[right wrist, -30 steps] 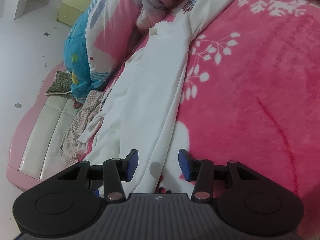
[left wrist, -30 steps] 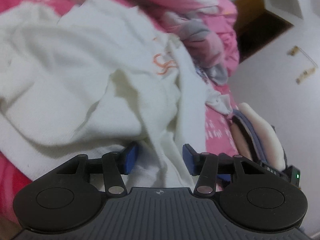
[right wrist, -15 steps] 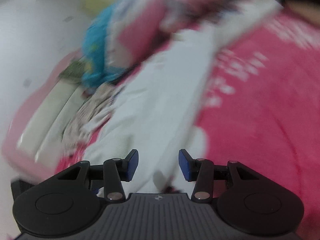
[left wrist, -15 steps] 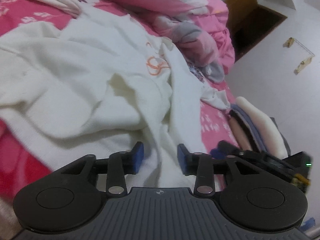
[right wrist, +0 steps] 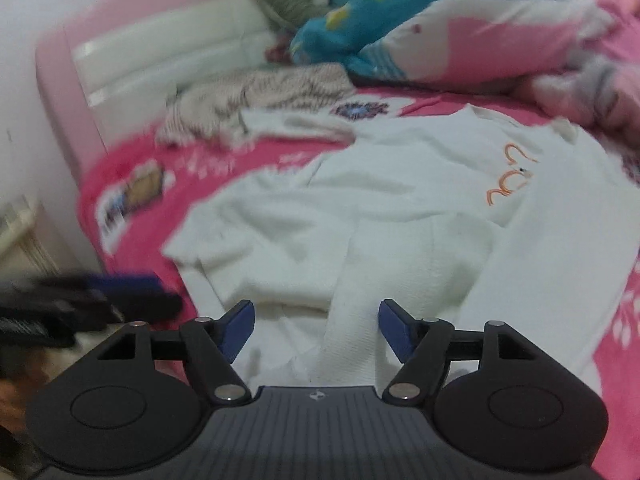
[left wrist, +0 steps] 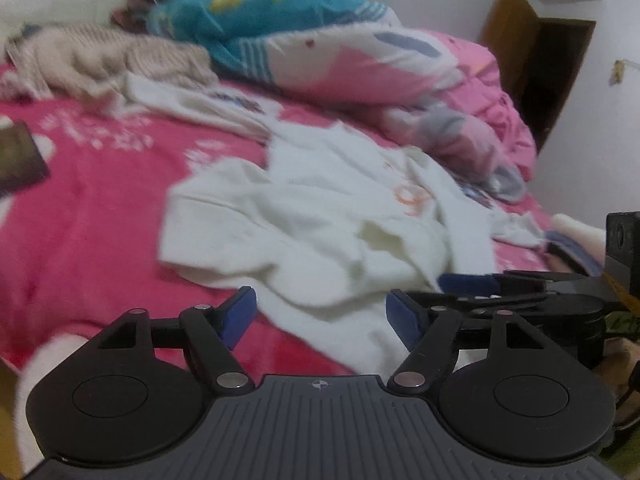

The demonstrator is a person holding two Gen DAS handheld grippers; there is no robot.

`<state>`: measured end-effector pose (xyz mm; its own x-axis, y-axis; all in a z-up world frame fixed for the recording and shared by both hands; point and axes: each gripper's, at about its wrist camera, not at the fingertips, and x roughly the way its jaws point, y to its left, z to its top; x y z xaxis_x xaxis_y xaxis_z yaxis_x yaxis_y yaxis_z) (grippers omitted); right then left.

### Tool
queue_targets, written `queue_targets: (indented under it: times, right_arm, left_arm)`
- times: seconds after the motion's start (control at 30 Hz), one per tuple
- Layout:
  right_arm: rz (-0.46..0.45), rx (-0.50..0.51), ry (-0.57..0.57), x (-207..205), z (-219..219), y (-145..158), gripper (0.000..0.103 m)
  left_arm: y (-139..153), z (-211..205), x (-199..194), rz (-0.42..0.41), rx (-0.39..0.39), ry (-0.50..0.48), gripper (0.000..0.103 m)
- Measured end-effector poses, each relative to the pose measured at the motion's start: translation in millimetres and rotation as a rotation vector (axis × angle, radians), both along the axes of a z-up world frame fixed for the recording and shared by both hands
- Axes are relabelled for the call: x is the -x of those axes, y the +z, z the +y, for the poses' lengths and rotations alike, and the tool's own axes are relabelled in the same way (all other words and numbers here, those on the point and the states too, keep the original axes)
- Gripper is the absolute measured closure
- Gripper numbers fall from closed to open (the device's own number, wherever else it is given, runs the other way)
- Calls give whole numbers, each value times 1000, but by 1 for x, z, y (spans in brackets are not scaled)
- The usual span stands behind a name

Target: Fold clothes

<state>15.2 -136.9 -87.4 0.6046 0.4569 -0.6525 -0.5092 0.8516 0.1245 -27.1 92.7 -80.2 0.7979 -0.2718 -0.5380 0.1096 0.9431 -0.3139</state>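
Note:
A white garment [left wrist: 320,216] with an orange print [left wrist: 412,196] lies crumpled on the pink bedspread [left wrist: 100,208]. My left gripper [left wrist: 320,316] hovers at its near edge with the jaws opening; the cloth lies beyond the blue pads, which do not press on it. In the right wrist view the same garment [right wrist: 400,200] spreads ahead. A fold of it runs between the pads of my right gripper [right wrist: 316,320], whose jaws are opening and do not touch it. Each gripper appears side-on in the other's view: the right gripper [left wrist: 468,282] and the left gripper [right wrist: 132,286].
A pink, white and blue quilt [left wrist: 320,52] is heaped at the back. A beige knit garment [left wrist: 100,60] and another white garment [left wrist: 208,104] lie near the white headboard [right wrist: 160,52]. A dark flat object [left wrist: 18,156] sits at the left; folded items [left wrist: 576,236] at the right edge.
Both grippers have pulled back from the white garment and rolled level, so the whole bed shows. Their jaws stand wider than before. Each gripper has come into the other's view.

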Motion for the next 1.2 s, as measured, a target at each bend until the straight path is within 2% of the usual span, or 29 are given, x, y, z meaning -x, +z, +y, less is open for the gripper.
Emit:
queue_targets:
  times: [0.03,0.07,0.1,0.17,0.27,0.37,0.5,0.67,0.87,1.0,1.2]
  right_arm:
    - [-11,40,-21,1,3,-4,56]
    - [-22,67,-47,1,4,-5,74]
    - [-24,74,-76,0,1,-5,84]
    - [-30,46,-127,2,-10,0,91]
    - [-64,20,-195,9,-26,10,100]
    - [-109,1,-268,21,-45,25,101]
    - [-135,-58,-349,39,-79,44,101]
    - [-161,-96,-455,62,-115,57,101]
    - [-159,-121,-547,79,-143,52,101]
    - [-164,-152,-611,82,-168,49,101]
    - [-151,-190,-685,81,-196,41,101]
  left_arm:
    - [-1,2,-1,-6,-12,8,31]
    - [-2,3,-2,-12,-24,15,31]
    - [-2,4,-3,-19,-37,21,31]
    - [-4,6,-6,-34,-71,37,31]
    - [-8,4,-12,-64,-165,58,31]
    - [-12,-5,-16,-105,-318,57,31]
    - [-22,-22,-17,-144,-514,-3,31]
    - [-38,-41,-21,-168,-692,-54,33]
    - [-39,-50,-30,-183,-742,-25,34]
    - [-44,-57,-29,-200,-828,-11,35]
    - [-50,-65,-20,-221,-920,-62,38]
